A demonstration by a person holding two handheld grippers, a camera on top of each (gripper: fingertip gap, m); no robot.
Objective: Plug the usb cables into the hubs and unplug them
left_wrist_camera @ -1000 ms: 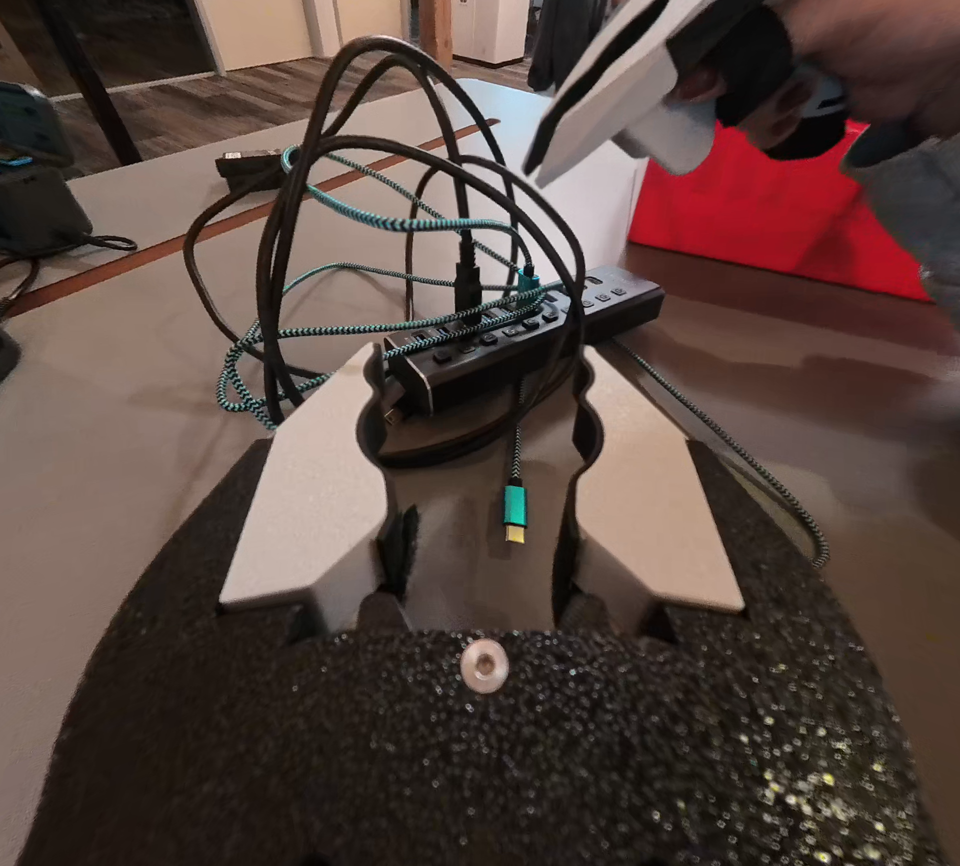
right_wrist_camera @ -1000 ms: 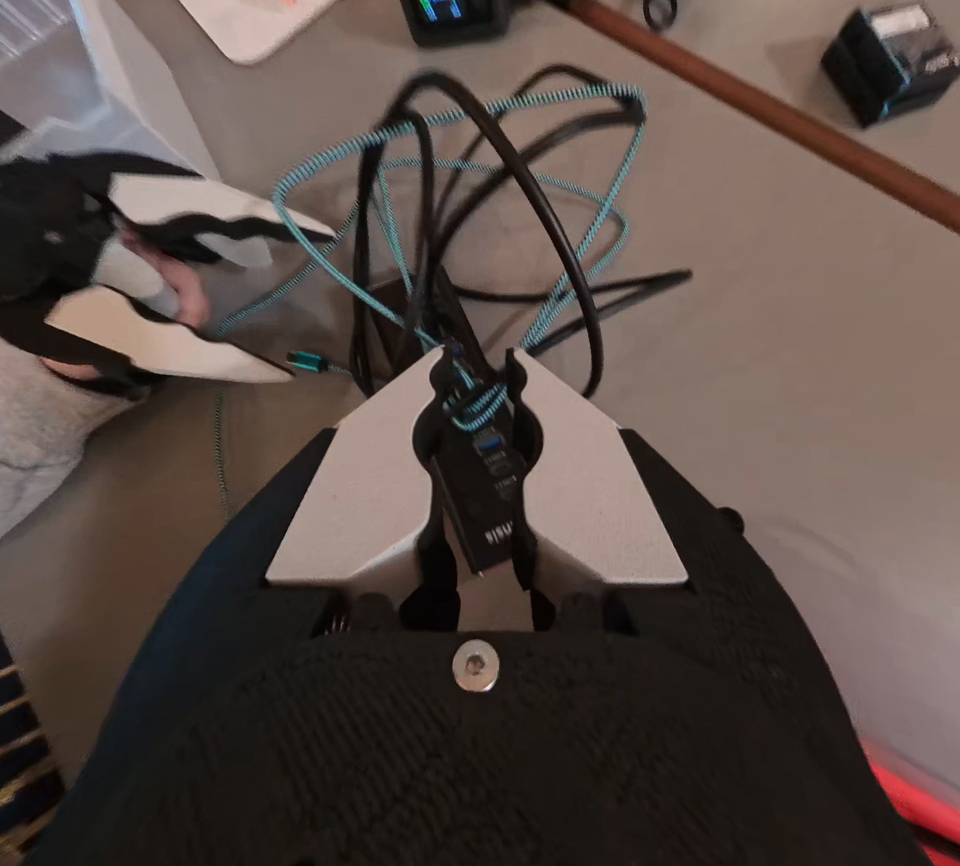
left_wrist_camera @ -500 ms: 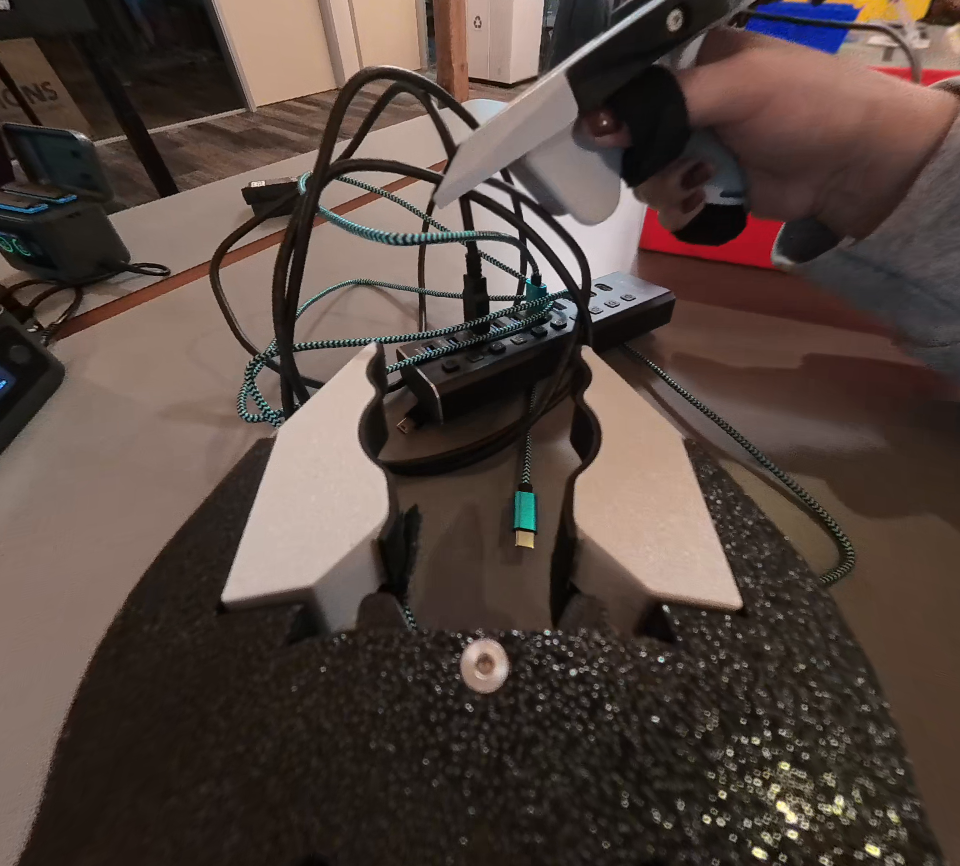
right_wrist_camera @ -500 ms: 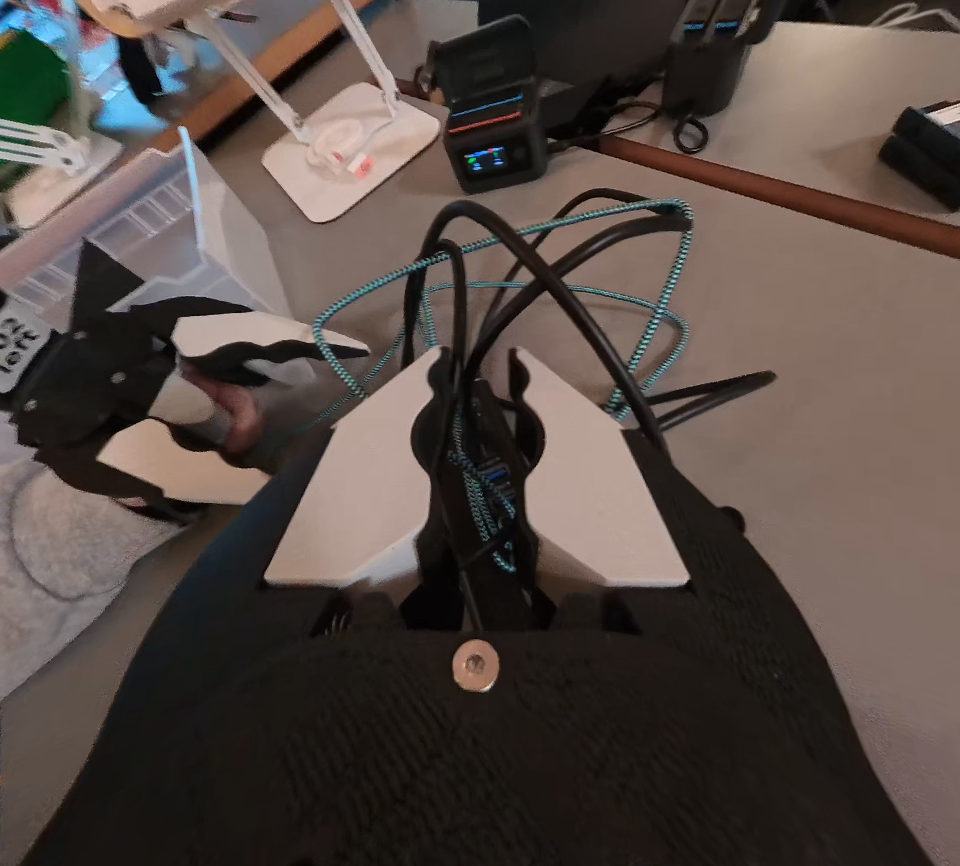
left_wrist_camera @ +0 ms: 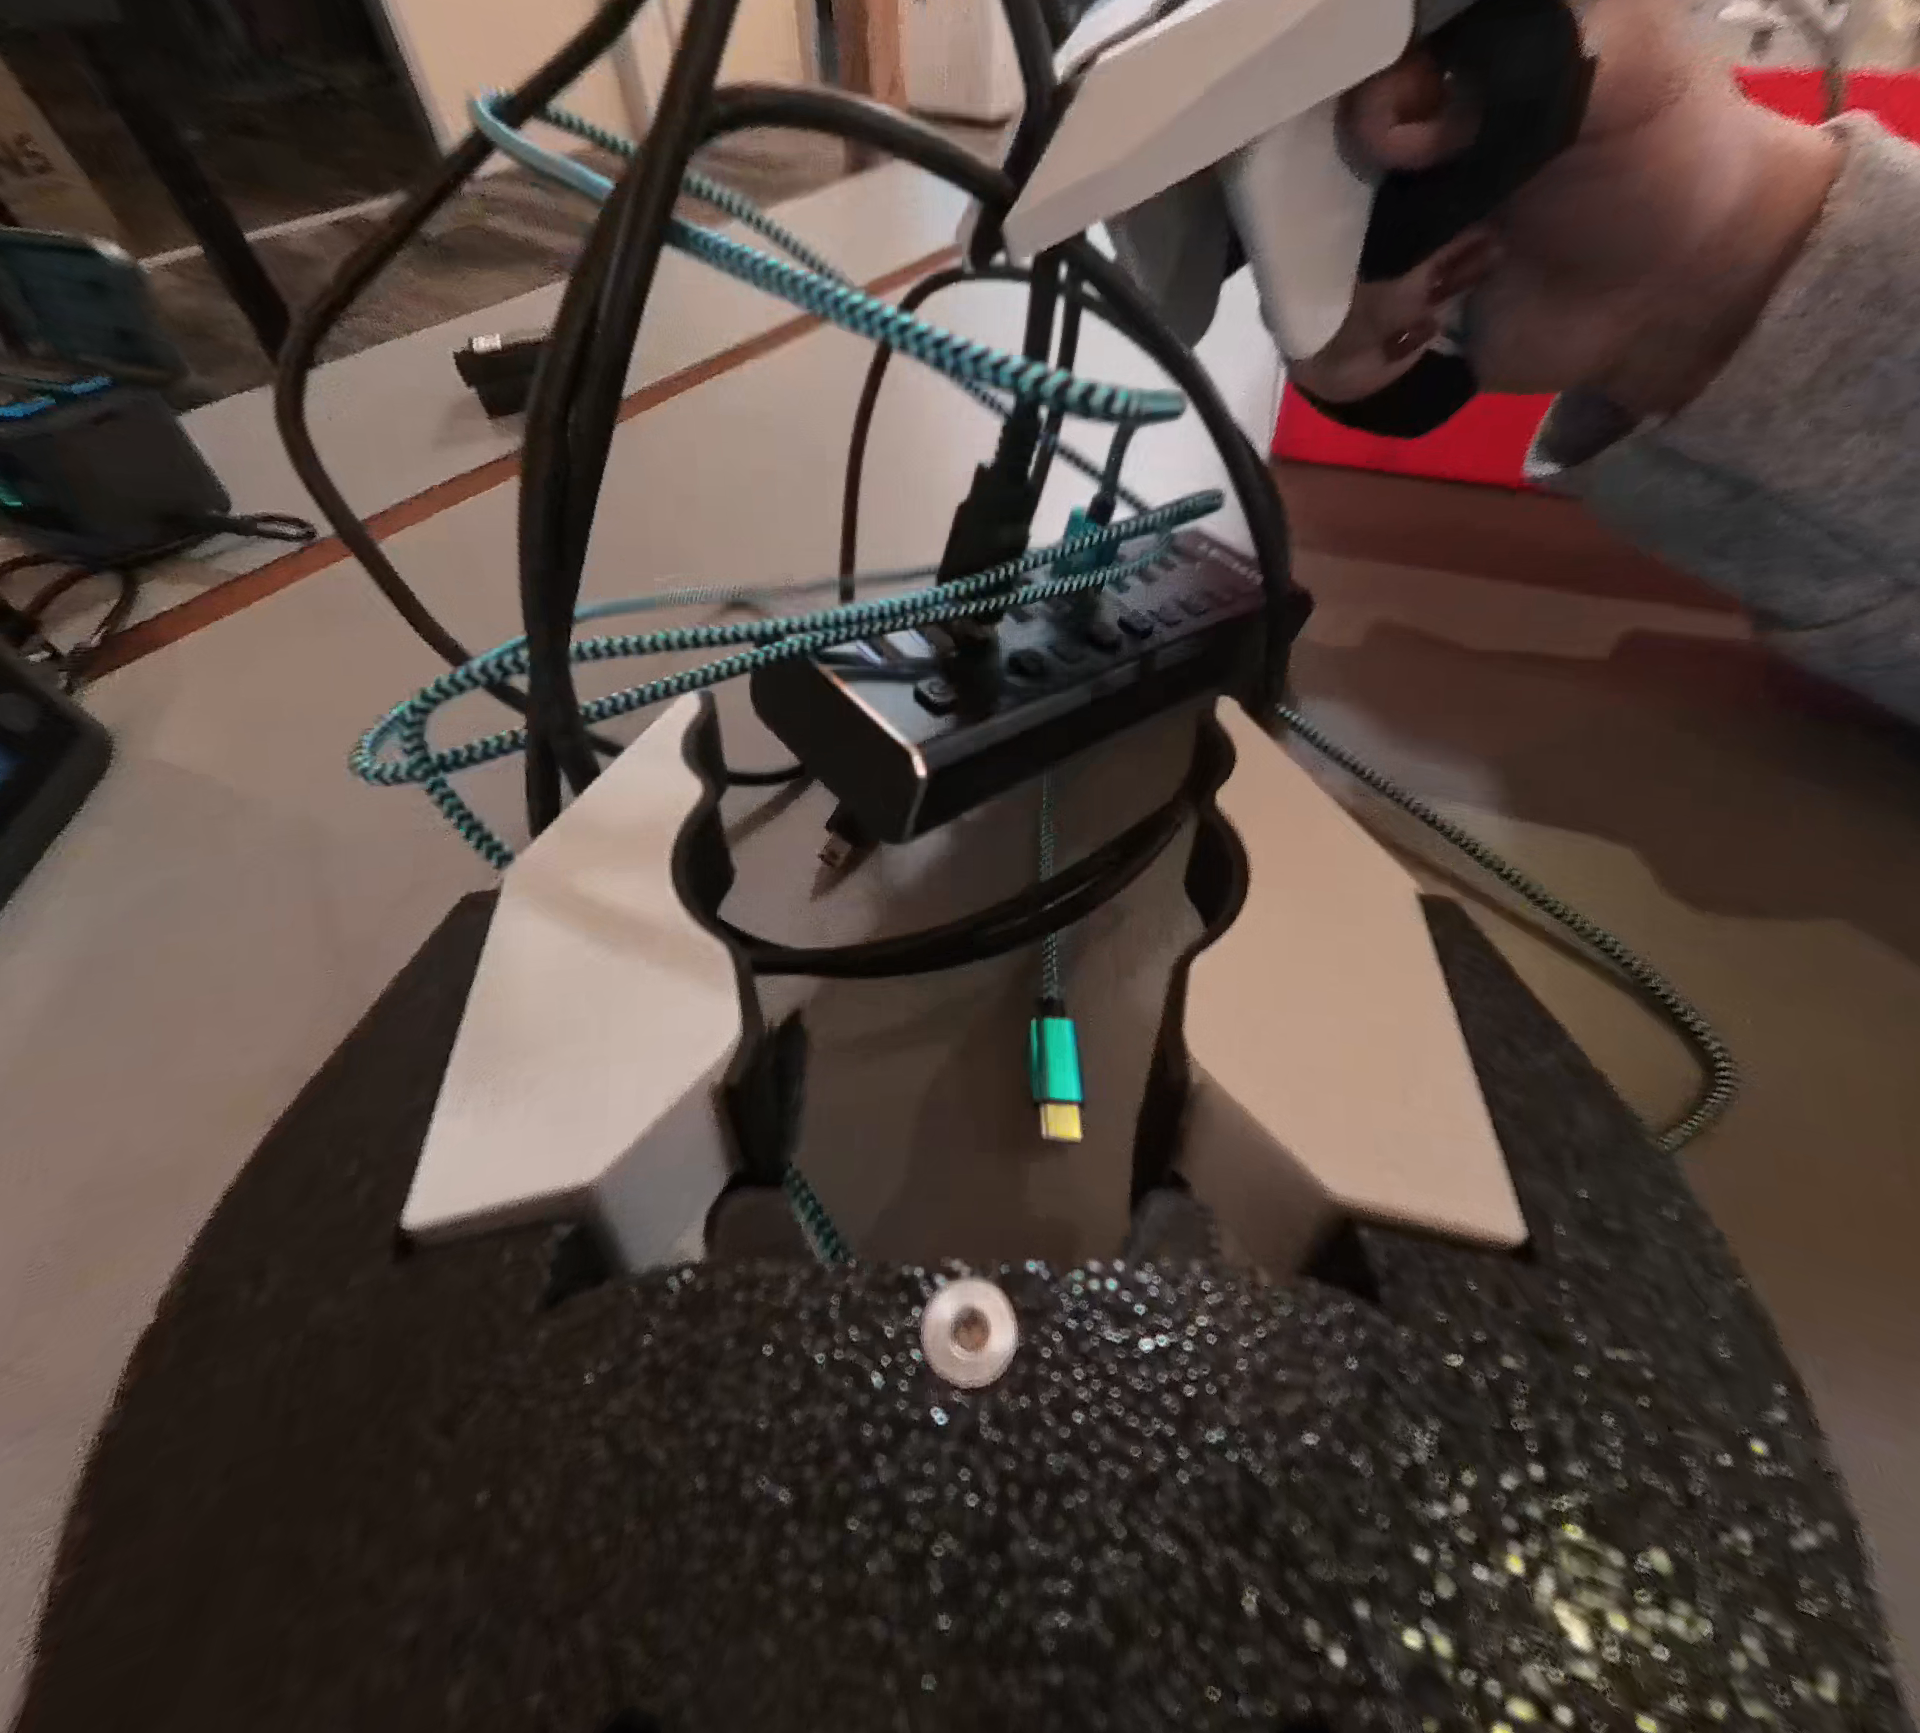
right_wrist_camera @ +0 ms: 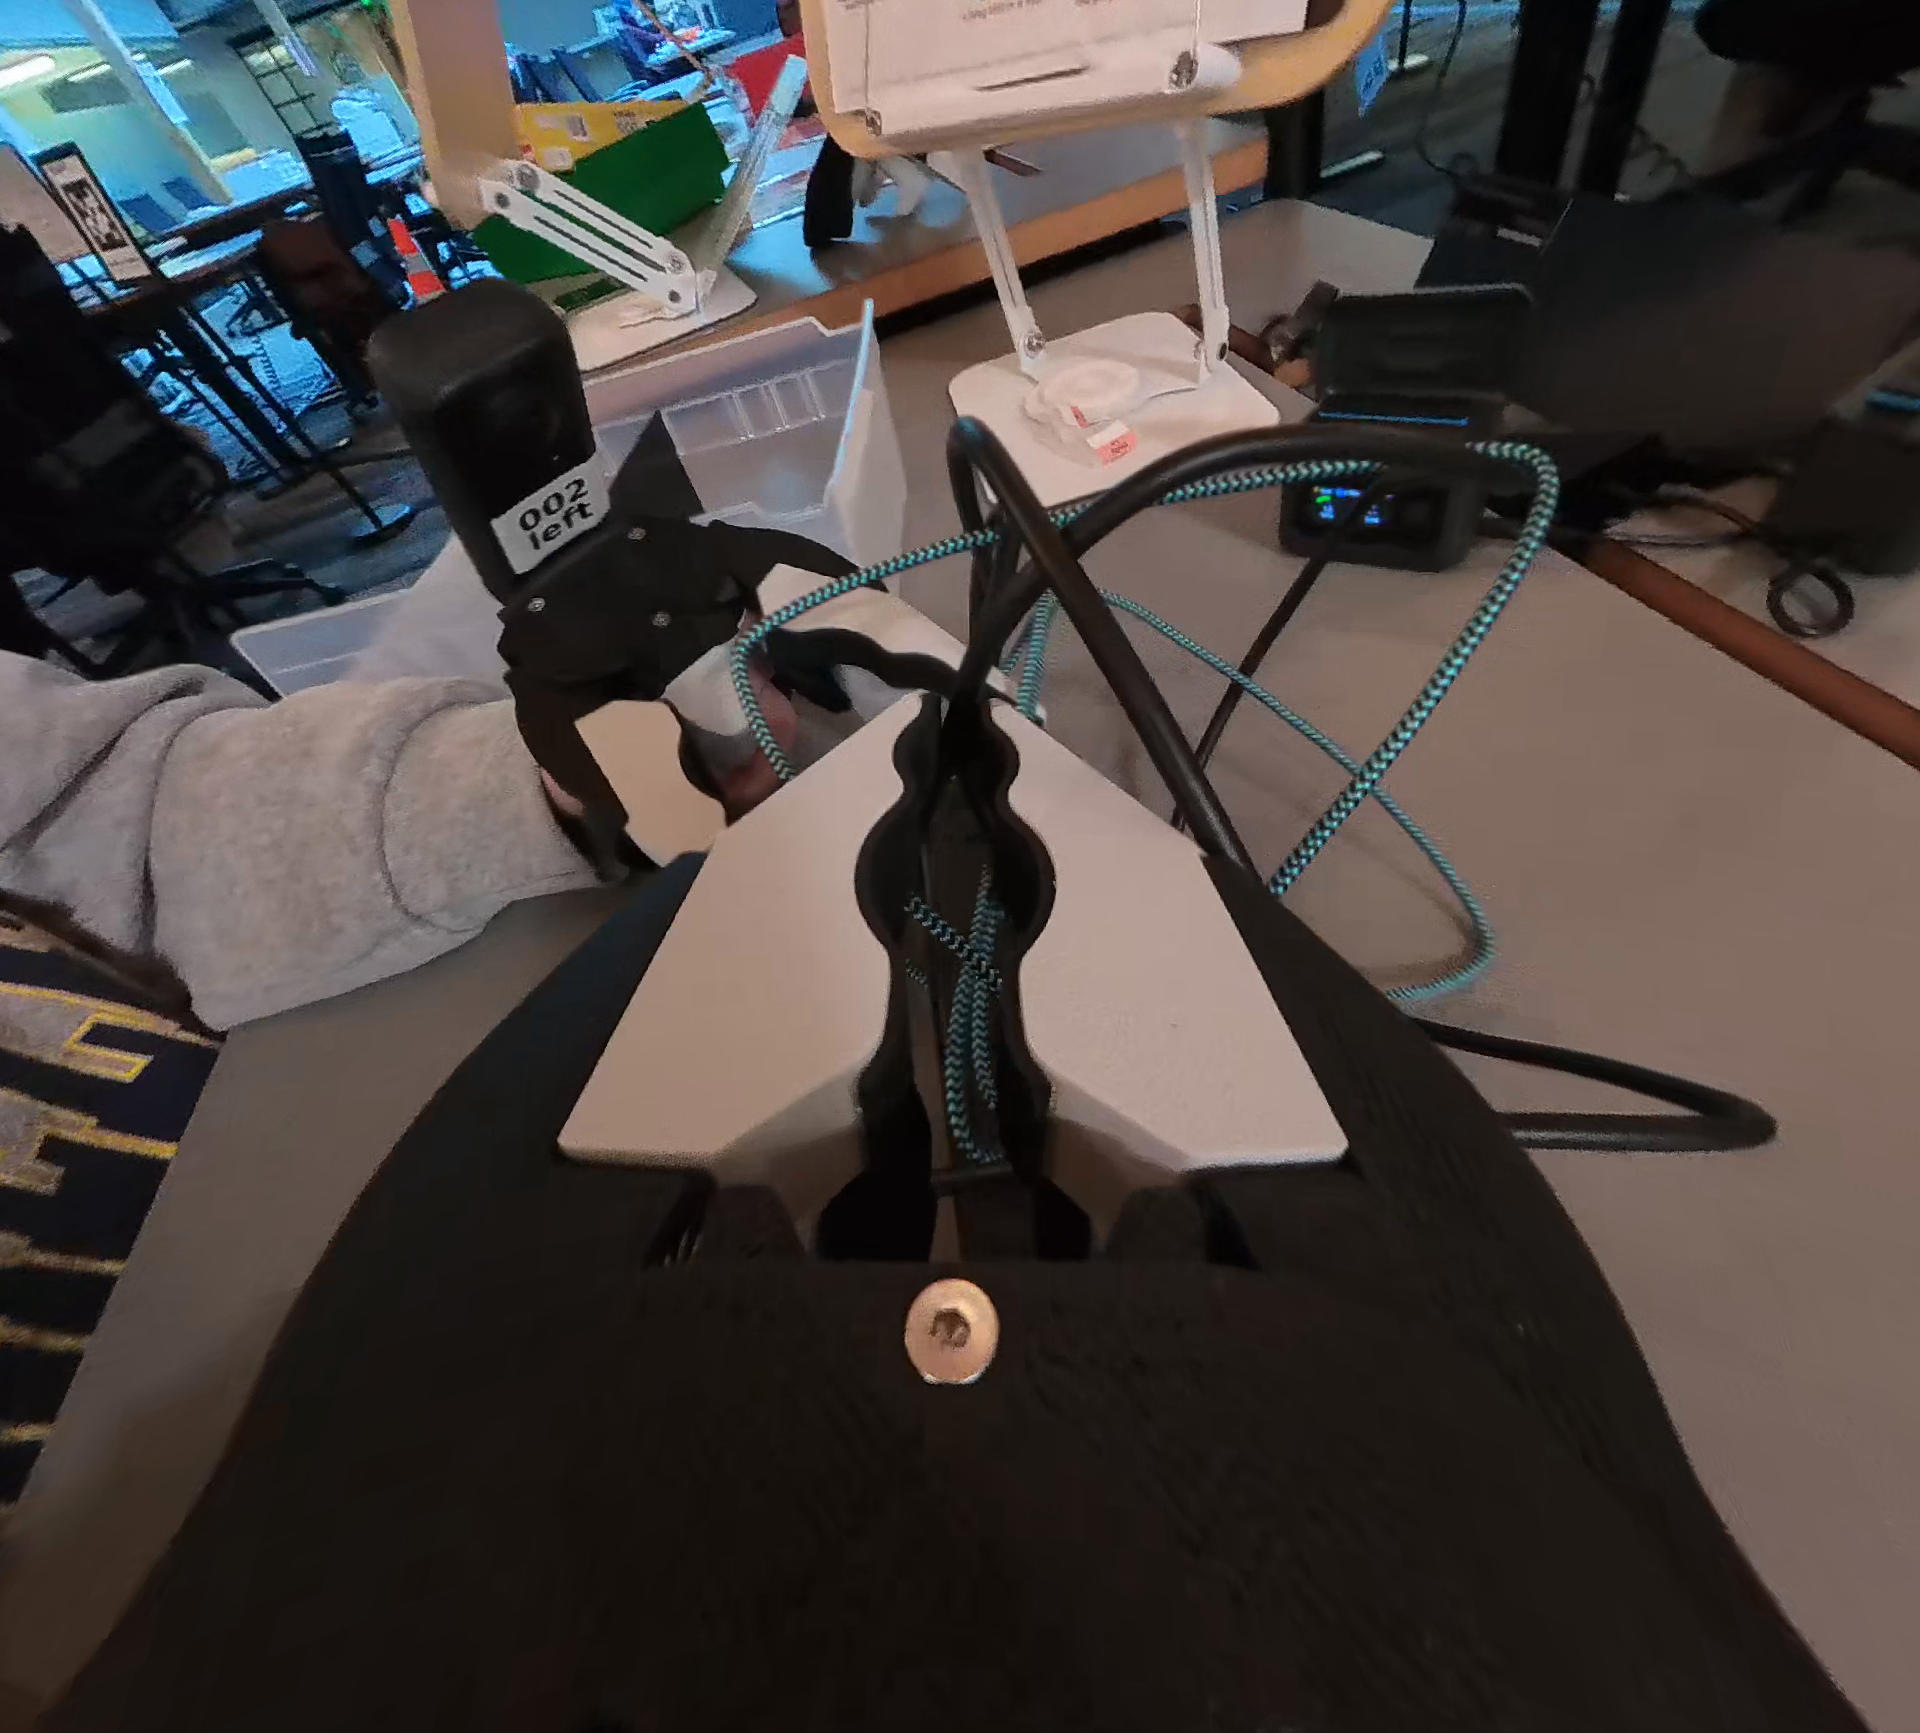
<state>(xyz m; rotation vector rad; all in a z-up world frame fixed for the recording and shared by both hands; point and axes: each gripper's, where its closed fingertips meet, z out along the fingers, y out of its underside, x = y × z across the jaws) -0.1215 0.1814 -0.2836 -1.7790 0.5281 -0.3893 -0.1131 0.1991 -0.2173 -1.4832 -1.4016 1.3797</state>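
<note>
Between the two pale fingers of the left tongs (left_wrist_camera: 961, 810), which stand released and well apart, a black hub (left_wrist_camera: 1023, 691) sits tilted, its near end lifted clear of the grey bench (left_wrist_camera: 239, 904). Its long axis runs from that near-left end away to the far right, with the row of buttons and ports facing up. A black plug (left_wrist_camera: 992, 520) stands nearly upright in one port, and a teal plug (left_wrist_camera: 1086, 530) in another just beyond it. Thick black cables (left_wrist_camera: 582, 457) arch high over the hub, and the braided teal cable (left_wrist_camera: 727, 634) loops to the left. One loose teal connector (left_wrist_camera: 1055, 1075) hangs below the hub, tip pointing toward the camera. The right tongs (left_wrist_camera: 997, 234) come in from the upper right, above the hub; in their own view they (right_wrist_camera: 961, 727) are clenched on the black cable (right_wrist_camera: 1081, 634), with braided teal strands (right_wrist_camera: 971, 1008) lying in the slot too. Far on the bench stand a white stand (right_wrist_camera: 1112, 384) and a small black device (right_wrist_camera: 1382, 509).
</note>
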